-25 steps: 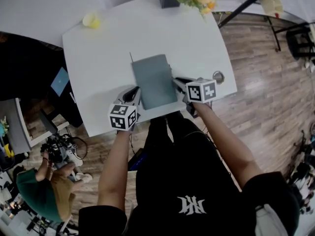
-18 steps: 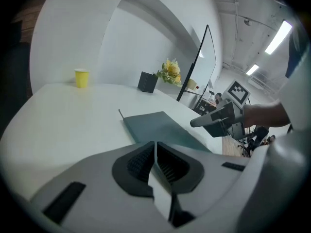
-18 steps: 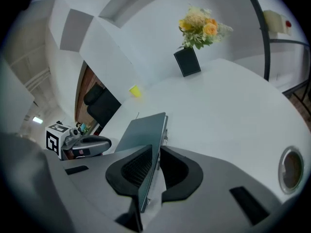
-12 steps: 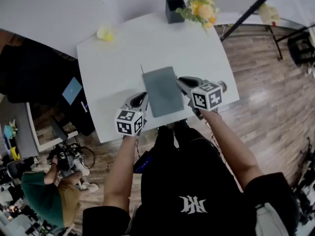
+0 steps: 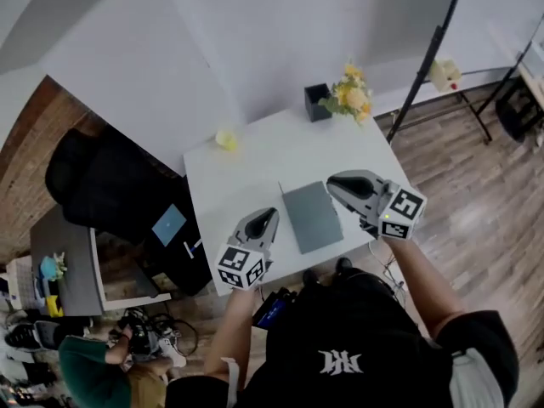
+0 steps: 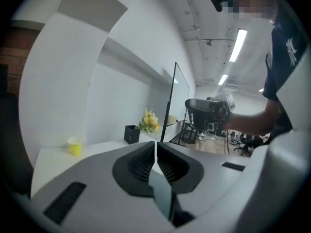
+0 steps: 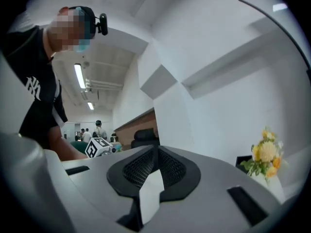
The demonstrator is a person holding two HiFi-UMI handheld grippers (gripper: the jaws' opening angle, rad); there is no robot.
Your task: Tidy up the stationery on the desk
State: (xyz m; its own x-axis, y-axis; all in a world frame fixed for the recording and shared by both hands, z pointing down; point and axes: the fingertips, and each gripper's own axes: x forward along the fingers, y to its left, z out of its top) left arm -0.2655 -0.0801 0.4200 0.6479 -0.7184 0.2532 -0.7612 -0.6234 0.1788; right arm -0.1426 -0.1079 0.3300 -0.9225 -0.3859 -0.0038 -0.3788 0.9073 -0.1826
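Top-down view from the head cam: a person in a black tee stands at the near edge of a white bench (image 5: 255, 164), one claw in each hand.

A grey notebook (image 5: 312, 217) lies flat and closed on the bench, near the person's edge. It is the only stationery item that is clear to see.

Far left of the notebook, off the bench, is a black chair (image 5: 93, 185). Left of the notebook and further back, a small yellow cup (image 5: 226, 139) stands on the bench.

The left claw (image 5: 270, 214) is just left of the notebook, not touching it, w/ its marker cube (image 5: 240, 266) toward the person. Its own view shows the claw drawn together to a thin slit, nothing btwn.

A thin dark line (image 5: 280, 187) pokes out at the notebook's far-left corner; too small to tell what it is.

Behind the notebook, at the far edge, sits a black pot (image 5: 317, 102) w/ yellow flowers (image 5: 353, 93) beside it on the right.

The right claw (image 5: 332, 182) is just right of the notebook's far-right corner, also clear of it. The claw has just been closing and is now fully together, holding nothing.

Right of the notebook, off the bench, a black stand pole (image 5: 429, 53) slants over wood floor (image 5: 476, 185).
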